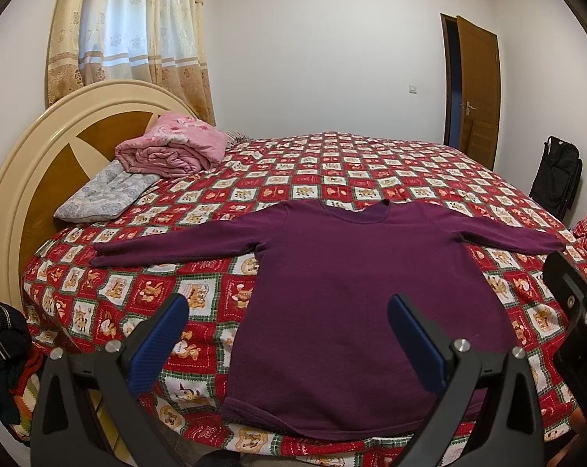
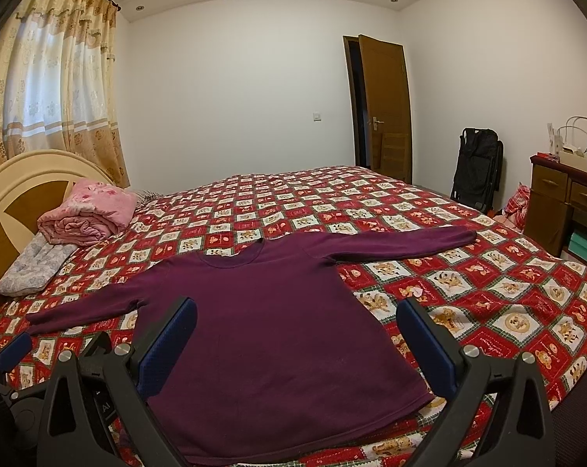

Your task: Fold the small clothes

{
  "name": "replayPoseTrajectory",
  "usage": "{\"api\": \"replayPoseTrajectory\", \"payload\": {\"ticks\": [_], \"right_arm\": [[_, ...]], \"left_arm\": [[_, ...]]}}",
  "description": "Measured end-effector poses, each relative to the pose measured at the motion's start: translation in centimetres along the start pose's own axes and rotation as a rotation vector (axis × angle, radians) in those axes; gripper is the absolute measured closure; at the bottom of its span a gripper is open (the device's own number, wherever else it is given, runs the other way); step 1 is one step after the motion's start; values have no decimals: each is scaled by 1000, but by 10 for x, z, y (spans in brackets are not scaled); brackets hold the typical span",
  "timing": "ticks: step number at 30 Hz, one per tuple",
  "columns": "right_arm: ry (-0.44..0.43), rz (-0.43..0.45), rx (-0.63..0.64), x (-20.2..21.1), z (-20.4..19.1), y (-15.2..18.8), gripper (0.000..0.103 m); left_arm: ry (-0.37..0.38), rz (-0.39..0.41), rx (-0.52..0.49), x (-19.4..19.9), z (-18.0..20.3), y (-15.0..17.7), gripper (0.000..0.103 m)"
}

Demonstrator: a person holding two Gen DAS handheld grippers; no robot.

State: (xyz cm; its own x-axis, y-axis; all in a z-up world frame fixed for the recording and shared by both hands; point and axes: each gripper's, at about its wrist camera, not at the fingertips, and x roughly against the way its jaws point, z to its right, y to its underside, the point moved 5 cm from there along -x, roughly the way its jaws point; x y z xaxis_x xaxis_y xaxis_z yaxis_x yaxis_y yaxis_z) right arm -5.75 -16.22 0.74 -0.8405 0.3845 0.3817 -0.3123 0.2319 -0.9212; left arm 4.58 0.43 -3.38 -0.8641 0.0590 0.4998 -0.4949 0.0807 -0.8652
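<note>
We see the purple long-sleeved shirt (image 1: 352,311) lying flat on the bed (image 1: 332,163), close to the near edge, with its neck opening toward the far side and both sleeves stretched out to the left and right. No fold is made yet, so we judge that the task is only at its beginning. The left gripper (image 1: 287,334) hovers above the near left part of the shirt with its jaws wide apart and nothing between them; the right gripper (image 2: 296,338) hovers above the near right part, its jaws also wide apart and empty. The hem (image 2: 293,432) lies almost at the edge of the bed, so a careless pull toward us could drag the shirt off. If the jaws pinch too deep, they may also take the checked bedcover (image 2: 468,284) and lift it together with the cloth. If only the upper layer is caught, the fold will come out crooked. The folded pink blanket (image 1: 173,148) and the grey pillow (image 1: 102,190) at the far left are well apart from the shirt.
</note>
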Motion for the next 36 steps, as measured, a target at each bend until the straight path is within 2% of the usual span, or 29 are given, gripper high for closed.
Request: {"api": "replayPoseTrajectory", "payload": {"ticks": [24,36], "right_arm": [[5,-44,6,-12,2,3,1],[35,-115,51,-57,3,-6,1]], "left_arm": [[-9,-21,-12,-6,-2,2,0],[-53,-17,-41,-28,4,-8,0]]}}
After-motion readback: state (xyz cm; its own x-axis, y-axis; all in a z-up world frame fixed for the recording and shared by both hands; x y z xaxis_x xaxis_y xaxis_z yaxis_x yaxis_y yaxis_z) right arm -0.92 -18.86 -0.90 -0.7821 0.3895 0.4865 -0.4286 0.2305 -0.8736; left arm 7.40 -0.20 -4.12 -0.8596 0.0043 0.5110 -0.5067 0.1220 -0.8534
